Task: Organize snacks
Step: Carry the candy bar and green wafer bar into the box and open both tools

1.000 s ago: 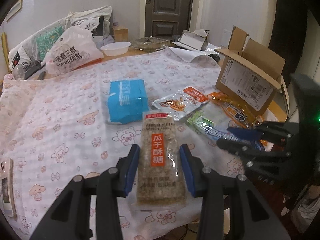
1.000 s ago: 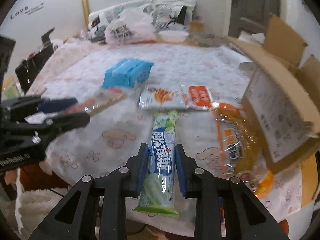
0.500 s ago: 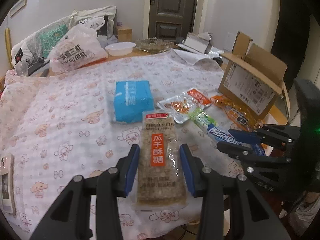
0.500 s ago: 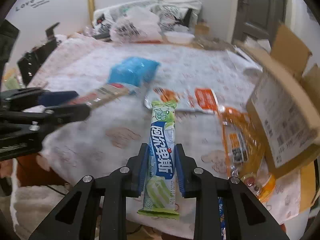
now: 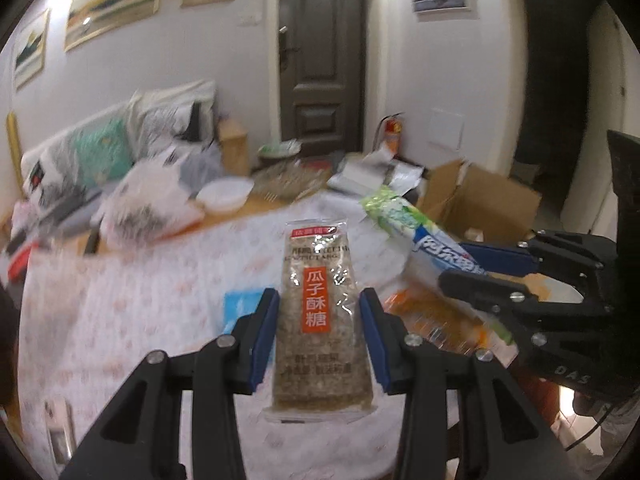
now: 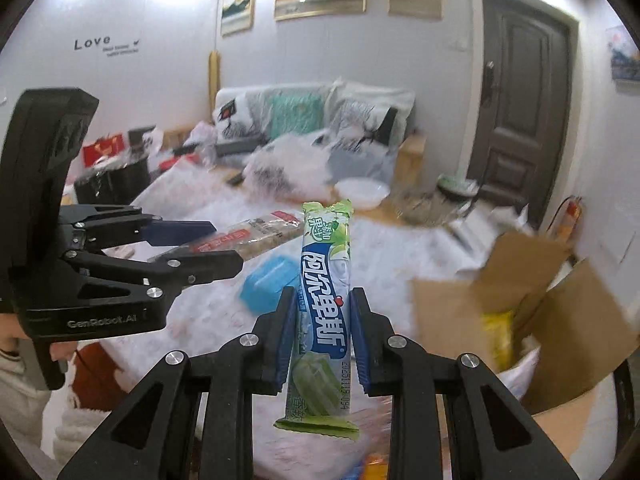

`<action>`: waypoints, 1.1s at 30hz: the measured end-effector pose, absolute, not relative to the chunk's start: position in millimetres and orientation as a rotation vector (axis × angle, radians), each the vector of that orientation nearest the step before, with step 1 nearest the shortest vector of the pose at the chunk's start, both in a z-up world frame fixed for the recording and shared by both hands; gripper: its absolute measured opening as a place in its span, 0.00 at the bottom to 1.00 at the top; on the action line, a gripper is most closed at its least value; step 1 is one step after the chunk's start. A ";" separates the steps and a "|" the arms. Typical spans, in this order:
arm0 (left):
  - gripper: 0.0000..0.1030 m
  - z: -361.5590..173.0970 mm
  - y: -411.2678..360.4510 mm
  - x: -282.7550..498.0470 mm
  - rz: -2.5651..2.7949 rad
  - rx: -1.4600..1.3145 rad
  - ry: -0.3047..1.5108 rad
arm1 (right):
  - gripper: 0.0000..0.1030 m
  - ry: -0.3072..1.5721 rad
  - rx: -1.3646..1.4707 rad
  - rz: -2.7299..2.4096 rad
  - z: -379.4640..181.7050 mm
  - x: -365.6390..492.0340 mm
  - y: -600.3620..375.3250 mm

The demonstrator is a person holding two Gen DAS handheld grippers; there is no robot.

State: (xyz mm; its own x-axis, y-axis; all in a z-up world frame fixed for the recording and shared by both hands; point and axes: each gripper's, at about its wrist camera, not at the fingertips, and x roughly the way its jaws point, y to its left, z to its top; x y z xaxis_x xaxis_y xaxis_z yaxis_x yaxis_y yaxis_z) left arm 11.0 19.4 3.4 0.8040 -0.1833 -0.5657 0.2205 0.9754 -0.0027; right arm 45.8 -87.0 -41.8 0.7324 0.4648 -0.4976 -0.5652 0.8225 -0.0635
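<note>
Above the cartoon-print tablecloth (image 5: 132,300): clear seed-brittle packet (image 5: 319,320) left, green-and-blue candy stick pack (image 6: 325,312) right, side by side. Beneath, between them, on the cloth: blue wrapped pack (image 6: 269,280). Farther right: open cardboard box (image 6: 560,320); behind, at the far edge: white bowl (image 6: 362,192).

Green-blue candy pack (image 6: 326,300), orange-labelled brittle (image 5: 318,312)

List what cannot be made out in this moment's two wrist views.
- Cardboard box contents: right wrist view, its flaps hide all but something yellow; the left wrist view blurs it.
- Orange packets on the table: left wrist view, blurred and behind the right gripper.
- Blue pack: both views, fingers and the held seed brittle packet or green candy stick cover it.
- Tablecloth print: smeared in both.
</note>
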 end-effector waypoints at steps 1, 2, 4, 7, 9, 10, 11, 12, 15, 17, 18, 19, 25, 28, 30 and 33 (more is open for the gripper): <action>0.37 11.6 9.8 14.7 -0.234 0.076 0.587 | 0.21 0.476 -0.216 0.563 -37.5 46.5 -92.4; 0.37 20.4 -2.1 19.1 -0.257 0.089 0.574 | 0.21 0.460 -0.213 0.543 -31.2 48.5 -104.4; 0.37 33.0 -24.5 27.7 -0.293 0.111 0.557 | 0.21 0.447 -0.206 0.509 -24.9 52.1 -125.1; 0.37 44.2 -64.5 45.8 -0.346 0.150 0.551 | 0.21 0.441 -0.185 0.451 -20.5 60.6 -156.9; 0.37 45.6 -90.7 61.5 -0.378 0.170 0.561 | 0.21 0.447 -0.163 0.404 -20.9 67.9 -184.5; 0.37 45.5 -103.3 69.5 -0.395 0.178 0.569 | 0.21 0.451 -0.156 0.387 -21.3 71.4 -194.7; 0.37 44.6 -115.9 78.5 -0.410 0.184 0.578 | 0.21 0.455 -0.150 0.366 -22.2 76.0 -206.3; 0.37 42.8 -127.3 86.7 -0.420 0.193 0.586 | 0.21 0.464 -0.142 0.343 -25.0 81.2 -218.7; 0.37 33.4 -159.0 110.2 -0.433 0.211 0.624 | 0.21 0.506 -0.119 0.303 -35.9 100.7 -248.3; 0.37 23.8 -177.9 125.8 -0.434 0.221 0.660 | 0.21 0.534 -0.110 0.291 -44.8 113.6 -261.8; 0.37 18.9 -186.6 131.7 -0.430 0.227 0.674 | 0.21 0.558 -0.110 0.286 -51.8 122.4 -268.3; 0.37 14.6 -193.1 138.5 -0.424 0.234 0.687 | 0.21 0.568 -0.111 0.284 -56.0 127.5 -271.1; 0.37 -13.8 -215.6 169.0 -0.420 0.248 0.780 | 0.21 0.650 -0.111 0.301 -77.1 162.5 -288.0; 0.37 -23.4 -216.0 175.3 -0.433 0.245 0.813 | 0.21 0.669 -0.121 0.319 -84.3 169.8 -290.9; 0.37 -29.0 -217.5 180.0 -0.432 0.247 0.829 | 0.22 0.676 -0.120 0.331 -86.4 171.1 -291.0; 0.38 -30.7 -216.6 182.7 -0.432 0.233 0.839 | 0.23 0.680 -0.121 0.327 -89.6 174.3 -292.1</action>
State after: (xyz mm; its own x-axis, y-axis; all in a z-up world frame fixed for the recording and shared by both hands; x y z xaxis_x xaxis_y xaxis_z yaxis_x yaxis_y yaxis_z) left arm 182.7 -216.6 -30.7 0.5886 -0.2766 -0.7596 0.4570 0.8890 0.0304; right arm 174.3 -292.1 -89.6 0.7291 0.2569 -0.6344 -0.3353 0.9421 -0.0039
